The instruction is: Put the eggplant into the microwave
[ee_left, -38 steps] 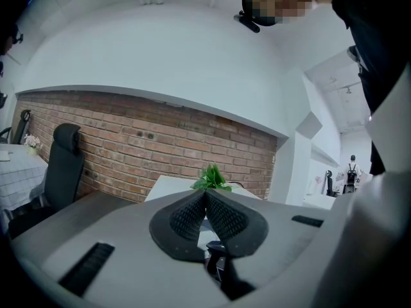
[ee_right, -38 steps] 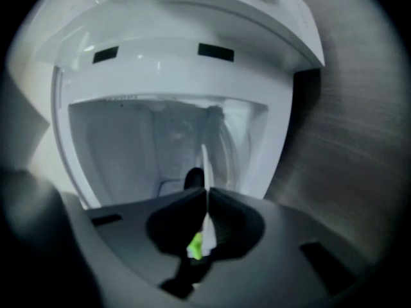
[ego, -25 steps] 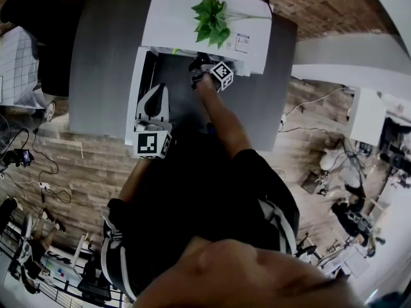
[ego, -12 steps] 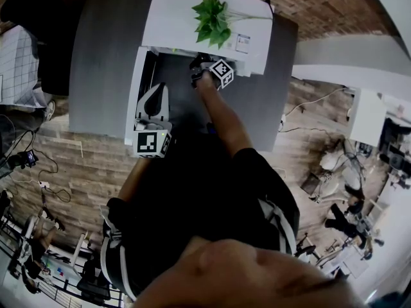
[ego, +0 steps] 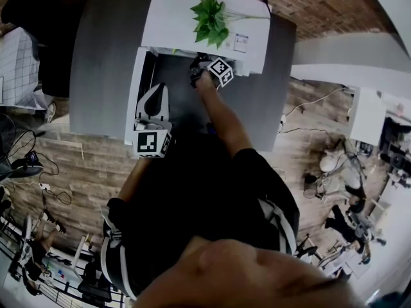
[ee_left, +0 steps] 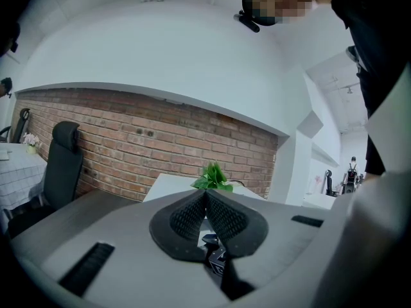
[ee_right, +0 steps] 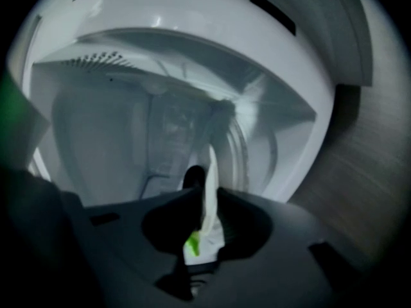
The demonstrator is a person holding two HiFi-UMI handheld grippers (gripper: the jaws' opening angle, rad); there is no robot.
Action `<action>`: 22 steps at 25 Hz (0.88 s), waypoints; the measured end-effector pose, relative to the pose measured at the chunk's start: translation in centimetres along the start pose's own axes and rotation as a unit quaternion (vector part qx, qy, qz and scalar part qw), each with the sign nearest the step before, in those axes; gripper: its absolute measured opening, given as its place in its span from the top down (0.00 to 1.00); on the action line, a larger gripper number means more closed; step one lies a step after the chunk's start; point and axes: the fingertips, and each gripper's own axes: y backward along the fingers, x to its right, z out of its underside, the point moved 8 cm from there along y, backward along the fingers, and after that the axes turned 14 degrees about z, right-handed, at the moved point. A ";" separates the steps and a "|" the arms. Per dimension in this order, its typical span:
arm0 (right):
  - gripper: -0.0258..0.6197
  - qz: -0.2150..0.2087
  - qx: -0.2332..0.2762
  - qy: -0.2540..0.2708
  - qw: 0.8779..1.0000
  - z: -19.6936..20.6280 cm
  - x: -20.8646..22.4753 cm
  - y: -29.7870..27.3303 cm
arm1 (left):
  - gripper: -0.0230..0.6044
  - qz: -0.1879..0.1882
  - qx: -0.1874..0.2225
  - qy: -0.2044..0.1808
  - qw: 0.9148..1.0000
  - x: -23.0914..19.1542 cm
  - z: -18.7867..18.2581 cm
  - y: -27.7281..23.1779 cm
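The white microwave (ego: 186, 15) stands on a grey table (ego: 103, 56) with its door (ego: 133, 88) swung open to the left. My right gripper (ego: 196, 69) reaches into the cavity. In the right gripper view its jaws (ee_right: 207, 201) are opening. A narrow pale gap shows between the pads. The dark eggplant (ee_right: 192, 175) lies just past the left pad, with its green stem (ee_right: 192, 244) low in the gap. The glass turntable (ee_right: 253, 149) lies beyond. My left gripper (ego: 154, 98) sits by the open door, and its pads (ee_left: 205, 194) meet with nothing seen between them.
A green plant (ego: 210, 19) sits on top of the microwave, also seen in the left gripper view (ee_left: 212, 177). A brick wall (ee_left: 128, 146) runs behind the table, with a black chair (ee_left: 61, 165) at its left. Cables and stands lie on the wooden floor (ego: 70, 172).
The right gripper's marker cube has turned slightly at the microwave's mouth. The left gripper and the door have kept still.
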 end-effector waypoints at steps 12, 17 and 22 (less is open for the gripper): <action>0.71 0.050 0.010 0.069 0.996 -0.6 -0.6 0.7 | 0.91 0.005 0.004 0.002 1.000 0.8 -0.1 0.2; 0.68 0.069 0.010 0.106 0.992 -0.6 -1.0 0.9 | 0.91 0.003 0.007 0.003 1.000 0.9 -0.3 0.3; 0.67 0.102 0.011 0.165 0.981 -0.6 -1.5 1.2 | 0.91 0.003 0.006 -0.001 1.000 0.9 0.0 0.6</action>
